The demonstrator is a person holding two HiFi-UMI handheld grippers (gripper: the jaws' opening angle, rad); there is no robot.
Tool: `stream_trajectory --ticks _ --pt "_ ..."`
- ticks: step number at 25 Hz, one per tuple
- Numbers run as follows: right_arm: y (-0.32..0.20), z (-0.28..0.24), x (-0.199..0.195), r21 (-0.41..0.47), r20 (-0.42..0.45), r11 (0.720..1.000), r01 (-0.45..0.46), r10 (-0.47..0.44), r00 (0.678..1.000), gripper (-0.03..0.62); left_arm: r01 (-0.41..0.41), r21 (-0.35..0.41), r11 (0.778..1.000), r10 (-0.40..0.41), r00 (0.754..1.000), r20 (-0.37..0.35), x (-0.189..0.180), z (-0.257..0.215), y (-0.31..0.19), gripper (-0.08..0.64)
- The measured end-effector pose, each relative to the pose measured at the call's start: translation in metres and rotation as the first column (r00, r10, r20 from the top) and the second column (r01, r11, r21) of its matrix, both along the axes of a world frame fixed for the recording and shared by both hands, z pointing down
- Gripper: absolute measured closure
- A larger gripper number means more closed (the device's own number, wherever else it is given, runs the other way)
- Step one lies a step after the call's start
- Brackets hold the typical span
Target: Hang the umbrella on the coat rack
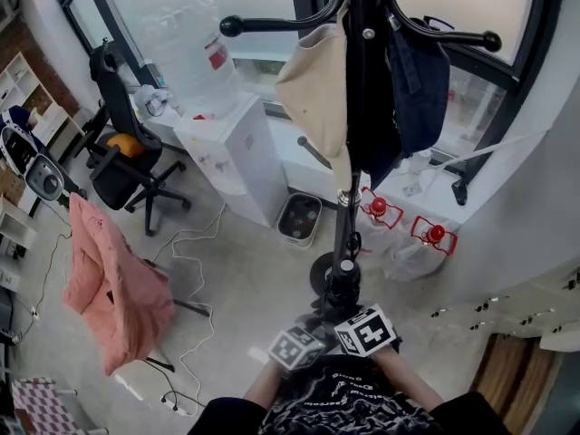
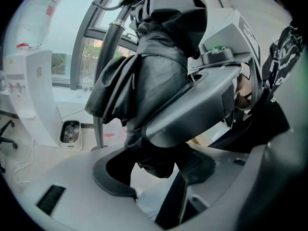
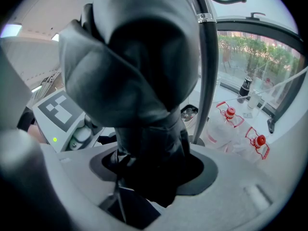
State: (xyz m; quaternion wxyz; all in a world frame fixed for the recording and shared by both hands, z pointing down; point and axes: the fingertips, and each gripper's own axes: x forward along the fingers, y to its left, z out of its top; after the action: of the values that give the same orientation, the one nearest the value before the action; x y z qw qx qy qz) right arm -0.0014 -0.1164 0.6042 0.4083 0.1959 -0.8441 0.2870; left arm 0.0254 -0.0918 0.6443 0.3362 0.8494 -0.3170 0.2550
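Note:
A folded black umbrella [image 1: 343, 285] stands upright between my two grippers, low in the head view, just in front of the black coat rack [image 1: 359, 107]. My left gripper [image 1: 319, 323] is shut on the umbrella [image 2: 154, 71] near its lower end, and the right gripper's grey body [image 2: 211, 95] crosses in front of it. From the other side my right gripper [image 3: 154, 170] is shut on the same umbrella [image 3: 139, 66], whose bundled fabric fills that view. The rack's pole [image 3: 207, 81] rises just behind. A cream bag [image 1: 317, 89] and a navy cap [image 1: 419, 80] hang on the rack's hooks.
A white water dispenser [image 1: 234, 157] stands left of the rack, with a small bin [image 1: 300, 217] at its foot. Two red-capped jugs [image 1: 424, 236] lie to the right. An office chair [image 1: 122, 157], a pink garment [image 1: 113, 284] and loose cables [image 1: 195, 270] occupy the left floor.

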Motion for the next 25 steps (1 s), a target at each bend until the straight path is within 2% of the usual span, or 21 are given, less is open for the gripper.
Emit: stream_trajectory --ticks 12,25 --pt "0.0018 -0.0016 -0.0019 0.027 -0.053 0.999 0.023 -0.021 0.998 0.307 0.009 0.005 1.000 -0.009 1.000 -0.017 0.0013 -0.0026 -0.0001 0.301" --pt "-0.0033 -0.0020 0.0008 -0.008 -0.050 1.000 0.009 -0.010 0.999 0.307 0.011 0.000 1.000 -0.011 1.000 -0.030 0.0036 -0.0048 -0.0028 0.301"
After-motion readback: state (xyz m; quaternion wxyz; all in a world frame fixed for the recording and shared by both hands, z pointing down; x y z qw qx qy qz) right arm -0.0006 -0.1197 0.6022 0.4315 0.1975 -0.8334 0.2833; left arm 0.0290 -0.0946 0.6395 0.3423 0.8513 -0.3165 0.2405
